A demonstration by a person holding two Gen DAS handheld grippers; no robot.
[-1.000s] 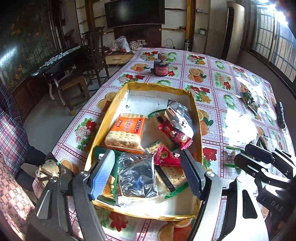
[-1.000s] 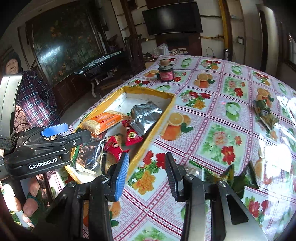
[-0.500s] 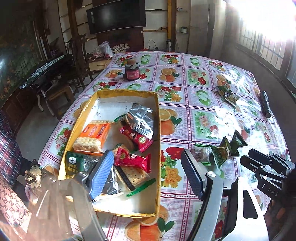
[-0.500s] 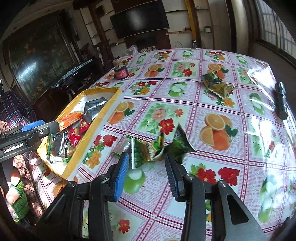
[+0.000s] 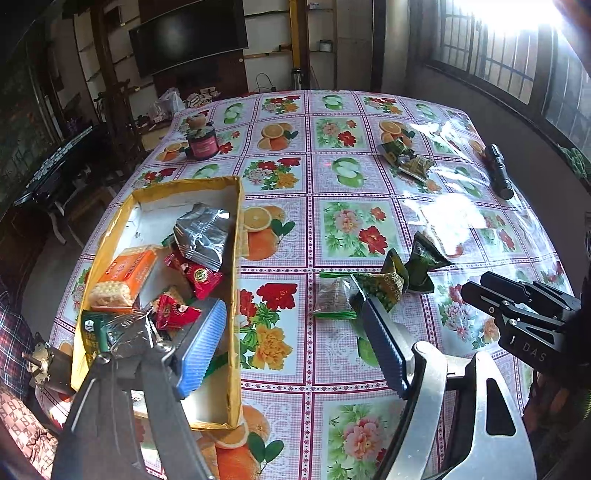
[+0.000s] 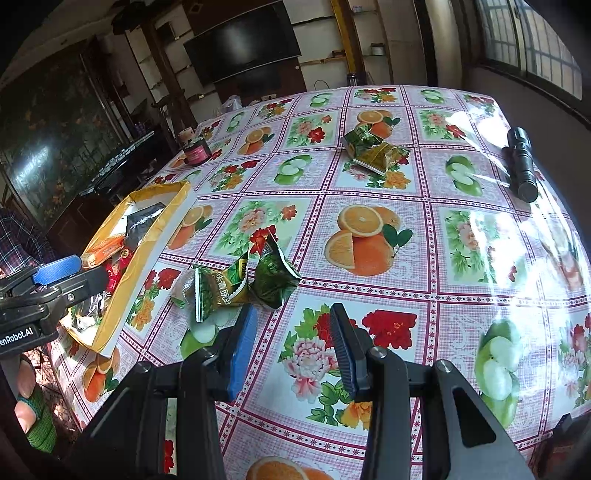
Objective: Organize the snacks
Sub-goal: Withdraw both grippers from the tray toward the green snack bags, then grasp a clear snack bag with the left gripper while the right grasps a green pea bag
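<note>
Both tools have swung off the yellow box (image 5: 236, 280) toward the loose packets. Right tool (image 6: 291, 332) is hanging part-open, gripping nothing, just short of the green packets (image 6: 243, 284) lying ahead-left on the desk (image 6: 461, 258). Left tool (image 5: 295, 332) is gaping wide, empty. Right is nearer.

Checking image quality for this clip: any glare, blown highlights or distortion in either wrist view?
Left wrist view: window blown out, white glare on the tablecloth, strong fisheye bending. Right wrist view: milder glare streaks beside the flashlight, dark vignetted corners; snack packets stay sharp.
</note>
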